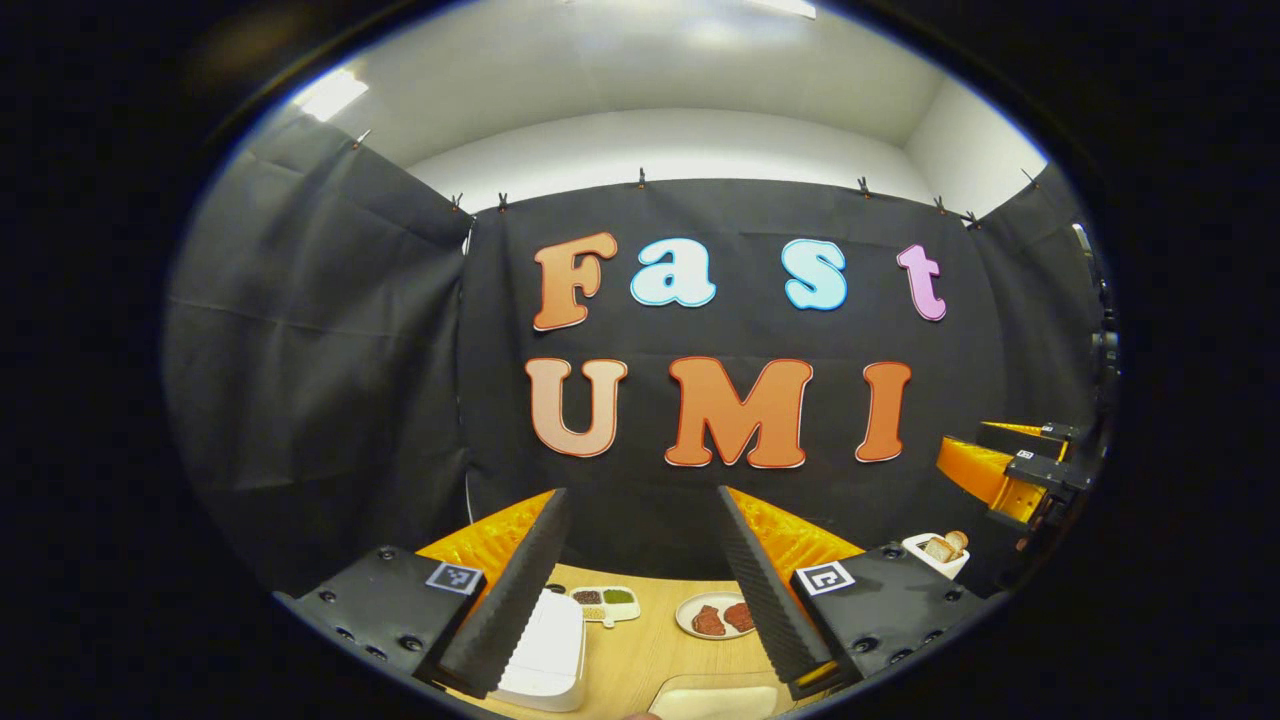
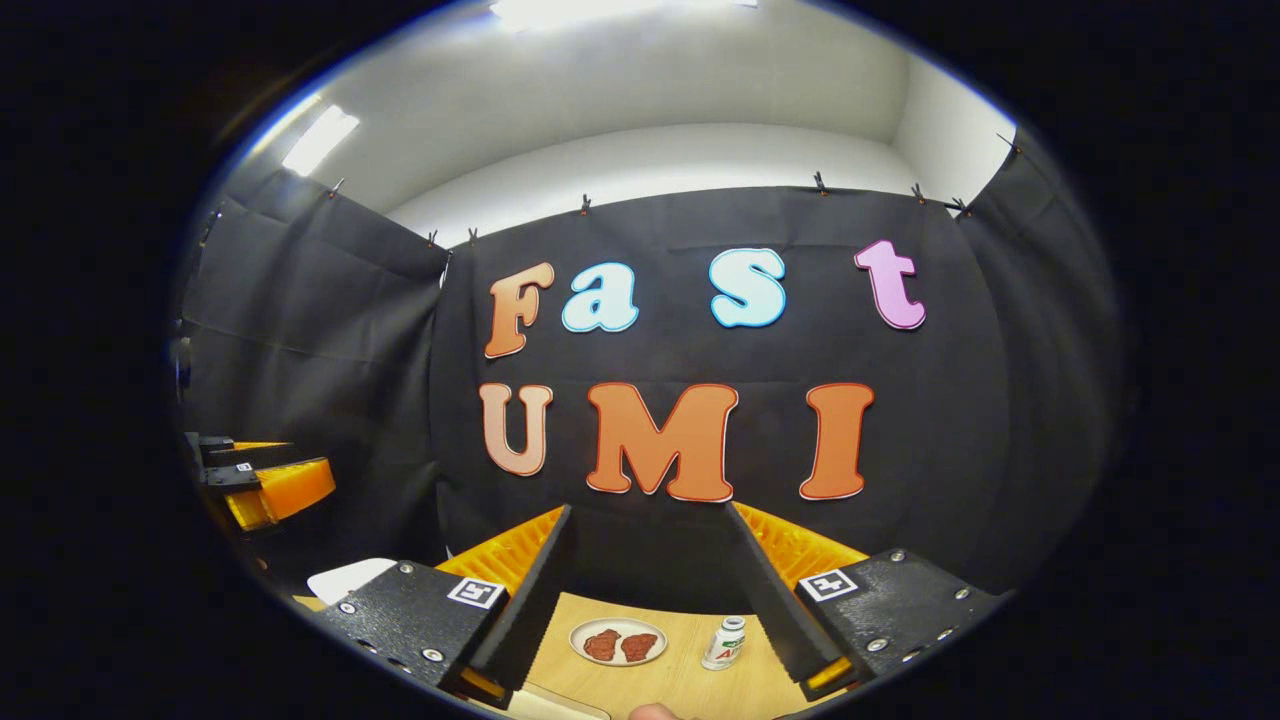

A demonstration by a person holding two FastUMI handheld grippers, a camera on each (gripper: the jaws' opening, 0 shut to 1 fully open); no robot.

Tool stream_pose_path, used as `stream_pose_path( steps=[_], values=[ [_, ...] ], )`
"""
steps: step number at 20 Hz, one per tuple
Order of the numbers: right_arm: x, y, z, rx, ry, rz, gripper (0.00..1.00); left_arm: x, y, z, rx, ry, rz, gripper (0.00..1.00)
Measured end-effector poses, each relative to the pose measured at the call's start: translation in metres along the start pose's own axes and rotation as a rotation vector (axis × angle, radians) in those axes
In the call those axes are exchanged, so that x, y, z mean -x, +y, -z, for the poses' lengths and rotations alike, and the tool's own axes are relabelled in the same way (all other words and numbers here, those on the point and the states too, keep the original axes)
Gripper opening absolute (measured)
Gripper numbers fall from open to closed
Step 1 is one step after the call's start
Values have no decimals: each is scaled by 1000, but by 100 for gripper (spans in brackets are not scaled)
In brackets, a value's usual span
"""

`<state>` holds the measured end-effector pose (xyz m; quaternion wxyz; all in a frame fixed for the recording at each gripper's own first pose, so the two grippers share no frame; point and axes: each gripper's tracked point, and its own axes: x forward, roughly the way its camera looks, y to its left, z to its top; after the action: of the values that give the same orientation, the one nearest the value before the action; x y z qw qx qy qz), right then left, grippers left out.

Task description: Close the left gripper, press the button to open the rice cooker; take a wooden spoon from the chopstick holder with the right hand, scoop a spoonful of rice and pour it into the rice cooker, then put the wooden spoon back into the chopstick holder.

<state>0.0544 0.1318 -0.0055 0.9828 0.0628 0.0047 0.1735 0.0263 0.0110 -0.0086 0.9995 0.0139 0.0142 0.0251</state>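
My left gripper point(image 1: 642, 495) is open and held high above the wooden table point(image 1: 650, 650), with nothing between its fingers. Below its left finger point(image 1: 520, 590) lies the white rice cooker point(image 1: 545, 650), lid down. Beside the cooker sits a small divided tray of grains point(image 1: 605, 603). My right gripper point(image 2: 648, 510) is open too, empty, raised over the table point(image 2: 690, 670). Each gripper appears in the other's view: the right gripper point(image 1: 1010, 470) at the far right, the left gripper point(image 2: 265, 485) at the far left. A white rounded shape point(image 2: 350, 577) under the left gripper may be the cooker.
A plate with two red meat pieces point(image 1: 715, 617) point(image 2: 618, 643) lies mid-table. A small white bottle point(image 2: 724, 643) stands right of it. A white container with brownish pieces point(image 1: 940, 550) sits at the right. A pale board point(image 1: 715, 697) lies at the near edge.
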Motion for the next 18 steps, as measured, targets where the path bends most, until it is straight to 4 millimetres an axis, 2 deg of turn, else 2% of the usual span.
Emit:
stream_pose_path(
  steps=[5,18],
  values=[
    [-2,3,9,-7,16,0,92,1,4,-1,12,-13,-8,98],
    [0,-10,22,-26,43,33,92,-5,-13,-1,-24,-20,26,98]
  ],
)
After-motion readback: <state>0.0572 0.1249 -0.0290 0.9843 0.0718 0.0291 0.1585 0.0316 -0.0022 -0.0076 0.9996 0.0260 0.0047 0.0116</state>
